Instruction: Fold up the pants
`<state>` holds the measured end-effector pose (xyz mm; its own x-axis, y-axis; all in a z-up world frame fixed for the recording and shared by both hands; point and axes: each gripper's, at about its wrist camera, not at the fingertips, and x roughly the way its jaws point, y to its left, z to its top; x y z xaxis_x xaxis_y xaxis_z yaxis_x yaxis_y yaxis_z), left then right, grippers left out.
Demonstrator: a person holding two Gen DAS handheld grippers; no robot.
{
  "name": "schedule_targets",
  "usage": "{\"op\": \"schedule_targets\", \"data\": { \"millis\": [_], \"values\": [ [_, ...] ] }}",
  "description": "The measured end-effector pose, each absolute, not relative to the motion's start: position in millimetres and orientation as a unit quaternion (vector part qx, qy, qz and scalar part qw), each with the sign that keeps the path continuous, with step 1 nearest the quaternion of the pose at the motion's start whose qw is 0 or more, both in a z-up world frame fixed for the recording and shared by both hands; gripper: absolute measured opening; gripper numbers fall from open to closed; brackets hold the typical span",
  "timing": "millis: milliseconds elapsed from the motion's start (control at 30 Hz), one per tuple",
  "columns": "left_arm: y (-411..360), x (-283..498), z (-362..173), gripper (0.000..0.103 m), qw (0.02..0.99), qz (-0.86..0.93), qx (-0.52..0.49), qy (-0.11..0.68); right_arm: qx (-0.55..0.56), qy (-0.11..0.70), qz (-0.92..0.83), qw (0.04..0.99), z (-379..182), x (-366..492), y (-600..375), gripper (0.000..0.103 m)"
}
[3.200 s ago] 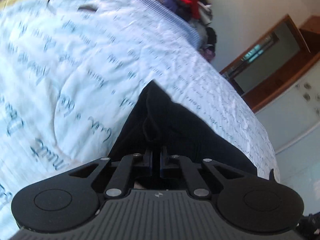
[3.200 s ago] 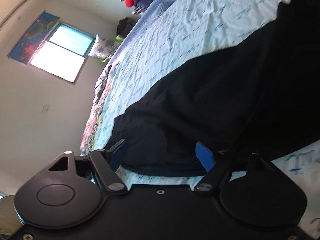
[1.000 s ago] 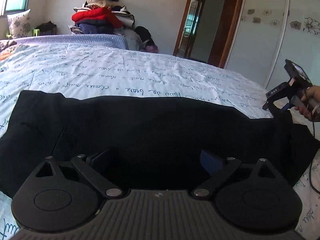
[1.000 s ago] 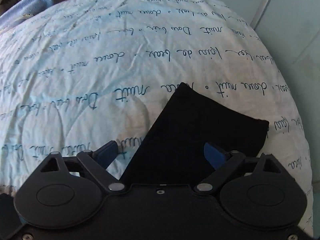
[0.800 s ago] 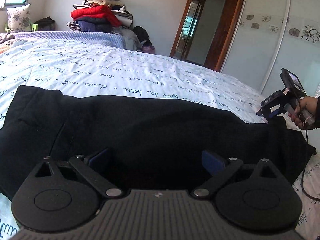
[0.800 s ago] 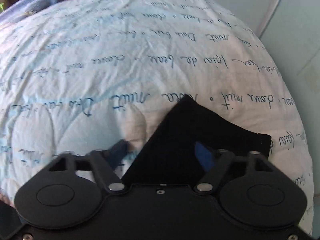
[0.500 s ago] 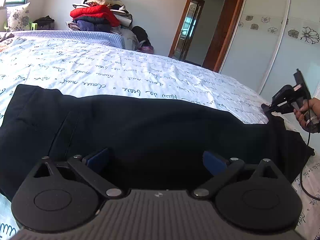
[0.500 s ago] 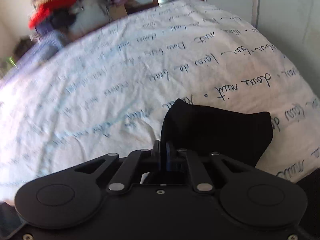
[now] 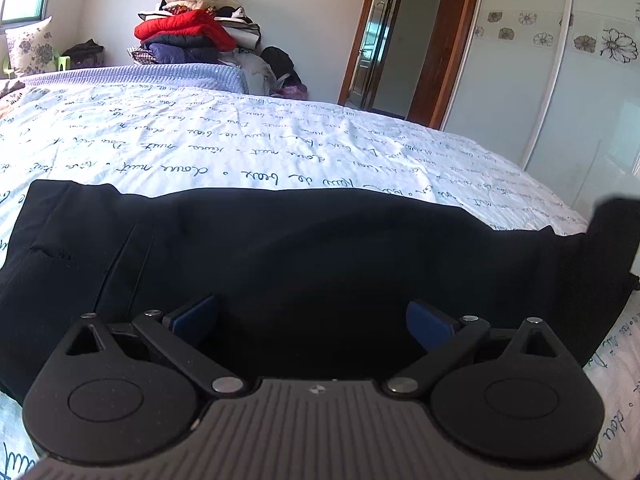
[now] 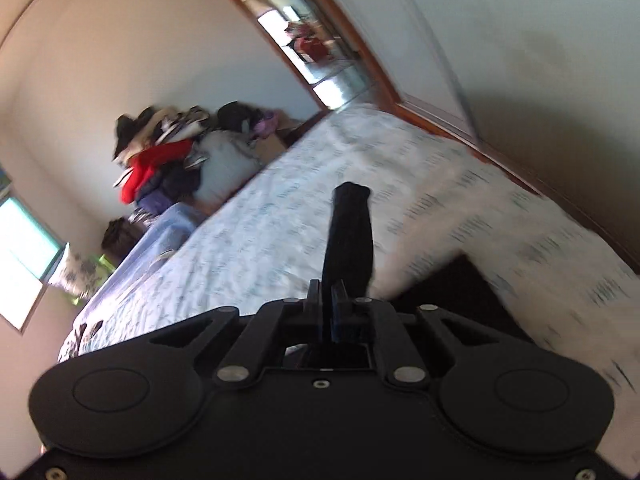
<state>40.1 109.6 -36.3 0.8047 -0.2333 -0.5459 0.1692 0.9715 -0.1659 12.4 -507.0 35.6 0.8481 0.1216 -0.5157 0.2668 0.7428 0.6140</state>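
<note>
Nearest, the left gripper [image 9: 312,316] hovers with jaws wide over the black pants [image 9: 304,252], which lie lengthwise across the script-printed bedspread [image 9: 248,148]. The right gripper [image 10: 329,300] is clamped on a lifted leg end (blurred). One lengthwise fold looks done; the crosswise folds remain. Beyond, a clothes pile [image 9: 192,36].

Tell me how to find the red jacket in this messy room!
Look past the far edge of the bed to the wall beside the wooden doorway. A heap of clothes sits there. The red jacket is the only bright red piece, squeezed between pale clothes above and a dark blue one below.
</note>
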Motion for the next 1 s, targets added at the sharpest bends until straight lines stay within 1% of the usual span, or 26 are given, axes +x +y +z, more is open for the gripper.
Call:
{"op": "schedule_targets", "data": {
  "millis": [67,133,200,233,267,300,333,367,400,500,600,667,767,833,933,967,1000],
  "values": [
    [106.6,40.7,-36.9,0.102,0.948,-0.104,-0.045,0.297,0.373,0.296,-0.075,0.876,-0.9,-3.8,-521.0,0.005],
    [102.9,40.9,-37.1,0.103,0.948,-0.102,-0.034,0.299,0.415,0.310,-0.084,0.851,-38.8,-13.9,-534.1,0.005],
    [100.1,41.1,-37.0,0.103,0.948,-0.099,-0.024,0.301,0.445,0.310,-0.083,0.836,-61.9,-21.4,-537.7,0.006],
    [98.8,41.2,-37.0,0.103,0.948,-0.098,-0.020,0.302,0.462,0.297,-0.081,0.832,-65.3,-25.3,-538.0,0.007],
    [97.5,41.1,-37.1,0.103,0.948,-0.096,-0.017,0.302,0.480,0.284,-0.080,0.826,-65.5,-29.6,-538.9,0.017],
    [96.3,41.0,-37.2,0.103,0.948,-0.094,-0.013,0.303,0.506,0.268,-0.076,0.816,-65.2,-35.2,-540.9,0.041],
    [95.5,40.9,-37.4,0.103,0.948,-0.093,-0.008,0.303,0.533,0.248,-0.067,0.806,-64.6,-41.6,-542.9,0.054],
    [94.5,40.8,-37.4,0.103,0.948,-0.091,-0.005,0.304,0.556,0.223,-0.056,0.799,-64.0,-49.1,-544.0,0.072],
    [93.4,40.4,-37.1,0.103,0.949,-0.089,-0.002,0.303,0.568,0.205,-0.051,0.796,-61.1,-56.2,-543.3,0.075],
    [88.8,37.4,-35.6,0.103,0.950,-0.085,0.013,0.300,0.560,0.204,-0.059,0.801,-54.4,-65.2,-539.4,0.075],
    [84.4,37.9,-36.8,0.103,0.949,-0.083,0.025,0.303,0.549,0.233,-0.065,0.800,-55.8,-59.1,-542.4,0.075],
    [82.8,39.0,-37.6,0.103,0.948,-0.081,0.030,0.305,0.542,0.254,-0.081,0.797,-56.1,-55.8,-546.0,0.071],
    [81.6,38.3,-37.4,0.103,0.949,-0.079,0.033,0.304,0.530,0.264,-0.099,0.800,-51.9,-50.3,-546.5,0.071],
    [81.0,38.0,-37.8,0.103,0.949,-0.078,0.035,0.303,0.530,0.269,-0.100,0.798,-53.8,-41.6,-546.3,0.073],
    [80.3,38.6,-38.4,0.103,0.948,-0.077,0.037,0.305,0.525,0.282,-0.093,0.798,-58.6,-28.8,-548.8,0.080],
    [80.1,38.7,-38.4,0.103,0.948,-0.077,0.038,0.306,0.524,0.283,-0.092,0.798,-58.3,-24.9,-548.8,0.084],
    [80.0,38.7,-38.5,0.103,0.948,-0.076,0.038,0.306,0.528,0.281,-0.092,0.796,-58.2,-21.6,-549.1,0.084]
  ]
}}
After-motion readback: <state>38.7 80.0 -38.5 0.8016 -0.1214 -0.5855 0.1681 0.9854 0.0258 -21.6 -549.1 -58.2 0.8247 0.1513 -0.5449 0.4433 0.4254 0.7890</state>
